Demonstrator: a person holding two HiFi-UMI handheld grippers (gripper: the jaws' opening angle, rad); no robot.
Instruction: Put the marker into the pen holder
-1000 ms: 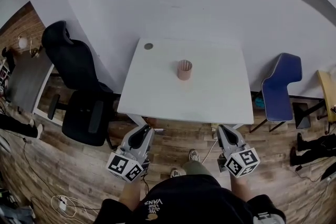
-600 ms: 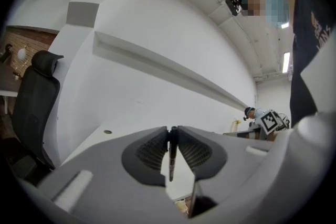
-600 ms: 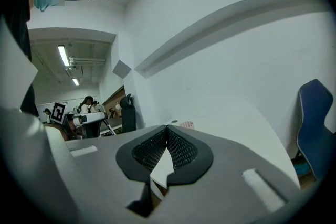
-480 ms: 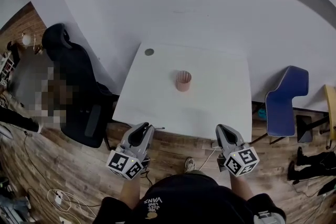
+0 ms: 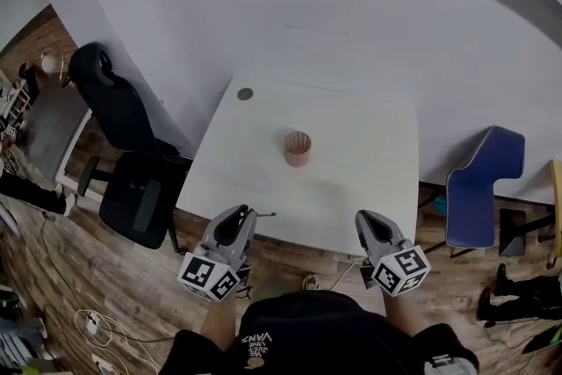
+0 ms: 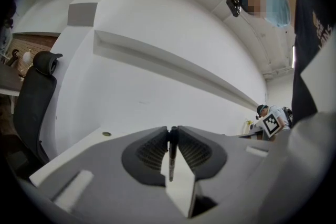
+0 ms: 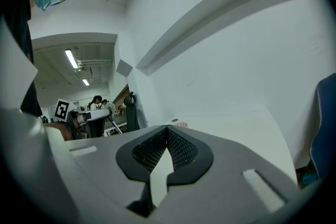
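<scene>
Marker (image 6: 170, 153): one, dark and slim, standing upright between the pads of the left gripper; in the head view its end pokes out toward 3 o'clock past the jaw tips.
Left gripper (image 6: 172, 131): jaws pressed in on the marker, no gap showing on either side of it; held at 7 o'clock of the table, off its near edge.
Right gripper (image 7: 167, 129): jaws brought fully together at the tips with nothing between them; held at 5 o'clock of the table, also off the near edge.
Pen holder (image 5: 298, 148): one, a pink ribbed cup, upright near the middle of the table, at 12 o'clock of both grippers and well apart from them.
Table (image 5: 369, 180): one, white and square; apart from the pen holder it carries a small round disc (image 5: 245, 94) at 11 o'clock of the pen holder, near the far left corner.
Chairs: two; a black office chair (image 5: 132, 189) at 9 o'clock of the table, a blue chair (image 5: 485, 184) at 3 o'clock.
Marker cubes: two, one per gripper, each with black-and-white square patterns, no letters.
Writing: white print on the person's black shirt (image 5: 255, 338), seen upside down; "VANS" is legible, the smaller lines are not.
Floor (image 5: 79, 277): wood planks, with cables lying at 7 o'clock.
</scene>
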